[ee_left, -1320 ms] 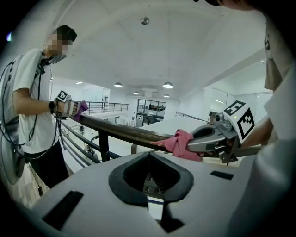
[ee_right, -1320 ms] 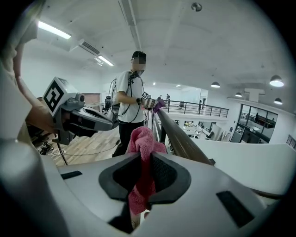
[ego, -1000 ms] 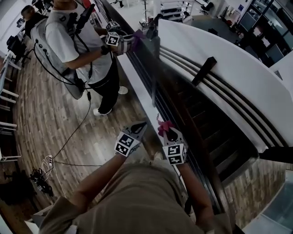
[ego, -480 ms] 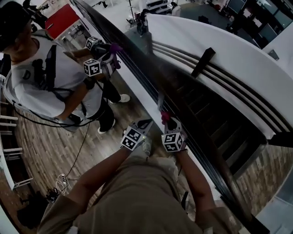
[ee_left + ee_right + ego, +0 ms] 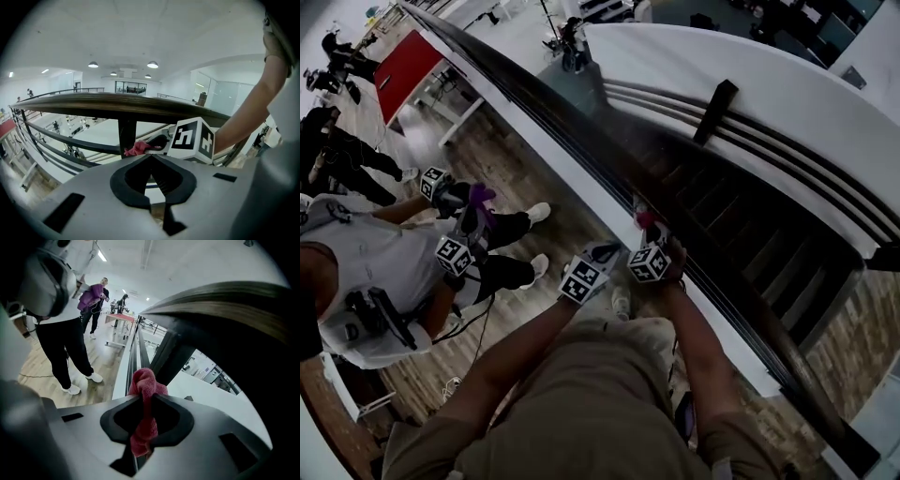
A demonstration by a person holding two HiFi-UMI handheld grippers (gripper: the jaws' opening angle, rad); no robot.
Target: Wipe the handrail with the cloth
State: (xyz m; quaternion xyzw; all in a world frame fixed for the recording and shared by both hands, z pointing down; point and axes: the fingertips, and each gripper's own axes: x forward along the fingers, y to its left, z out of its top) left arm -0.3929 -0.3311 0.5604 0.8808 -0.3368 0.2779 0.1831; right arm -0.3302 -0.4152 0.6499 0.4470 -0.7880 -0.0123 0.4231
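Cloth mostly inside right tongs

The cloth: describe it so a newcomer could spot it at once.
Follow the long dark handrail to the right gripper beside it. The cloth is the small pink-red wad pinched in its jaws, unlike the purple cloth the other person carries.

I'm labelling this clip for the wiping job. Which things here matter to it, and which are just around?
Job:
handrail
pink cloth, clamped in the right tool
left tool, shut with nothing in it

Around:
another person beside the rail
red table
staircase
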